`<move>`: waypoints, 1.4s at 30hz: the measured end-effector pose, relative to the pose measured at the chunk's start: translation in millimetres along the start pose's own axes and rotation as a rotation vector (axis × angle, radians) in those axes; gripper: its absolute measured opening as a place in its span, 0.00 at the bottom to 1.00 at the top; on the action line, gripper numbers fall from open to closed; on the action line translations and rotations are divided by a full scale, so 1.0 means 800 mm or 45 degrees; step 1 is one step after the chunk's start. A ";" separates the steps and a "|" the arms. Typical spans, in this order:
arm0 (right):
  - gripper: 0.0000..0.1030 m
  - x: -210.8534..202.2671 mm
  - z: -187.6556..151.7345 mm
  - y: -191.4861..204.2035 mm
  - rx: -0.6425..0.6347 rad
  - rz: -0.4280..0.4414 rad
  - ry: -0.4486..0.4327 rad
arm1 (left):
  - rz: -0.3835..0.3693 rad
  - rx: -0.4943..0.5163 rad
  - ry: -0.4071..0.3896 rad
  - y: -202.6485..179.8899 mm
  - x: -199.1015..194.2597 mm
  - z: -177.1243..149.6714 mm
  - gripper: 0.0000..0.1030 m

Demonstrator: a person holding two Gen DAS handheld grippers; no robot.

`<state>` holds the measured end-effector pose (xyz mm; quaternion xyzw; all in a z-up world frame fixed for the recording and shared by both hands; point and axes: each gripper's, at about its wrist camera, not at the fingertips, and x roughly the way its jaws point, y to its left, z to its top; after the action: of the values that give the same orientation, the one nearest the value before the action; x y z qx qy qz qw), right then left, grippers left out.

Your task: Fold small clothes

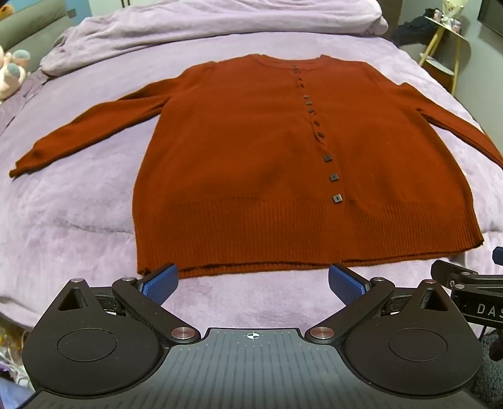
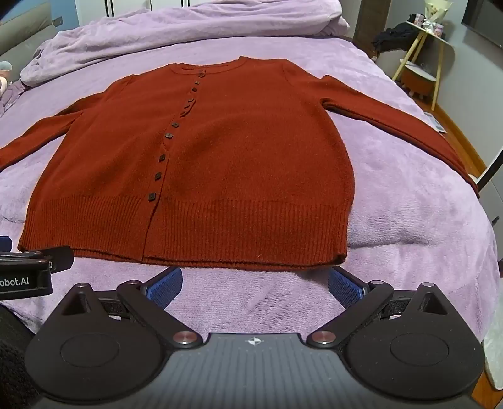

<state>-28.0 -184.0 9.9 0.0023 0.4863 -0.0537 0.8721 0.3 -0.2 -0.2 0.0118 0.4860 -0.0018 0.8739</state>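
We see a rust-red buttoned cardigan (image 1: 251, 151) spread flat mid-frame on the lilac blanket (image 1: 78, 204). Our left gripper (image 1: 253, 283) and right gripper (image 2: 254, 284) gape wide, empty, at bottom center.

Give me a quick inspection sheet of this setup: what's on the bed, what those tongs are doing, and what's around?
Surface: bed with a lilac blanket, a bunched duvet at its far end.
Job's things: red cardigan lying flat, buttoned, front up, sleeves spread, hem nearest the tongs; not yet folded.
Clutter: soft toy at the bed's left edge.
Grippers: left tongs and right tongs both open, holding nothing, just short of the hem.
Cables: nothing seen.
Surroundings: small side table with dark clothes and knick-knacks to the right; grey wall.
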 end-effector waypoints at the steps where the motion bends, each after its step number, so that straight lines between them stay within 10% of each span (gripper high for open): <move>1: 0.96 0.000 0.000 0.000 0.000 0.000 0.001 | 0.000 -0.002 0.000 0.000 0.000 0.000 1.00; 42: 0.96 -0.002 0.006 0.001 -0.017 0.009 -0.020 | -0.002 -0.032 0.019 0.007 0.004 -0.002 1.00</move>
<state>-24.9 -183.7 13.6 -0.0023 0.4796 -0.0475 0.8762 0.9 5.5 -3.9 0.0004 0.4927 0.0037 0.8702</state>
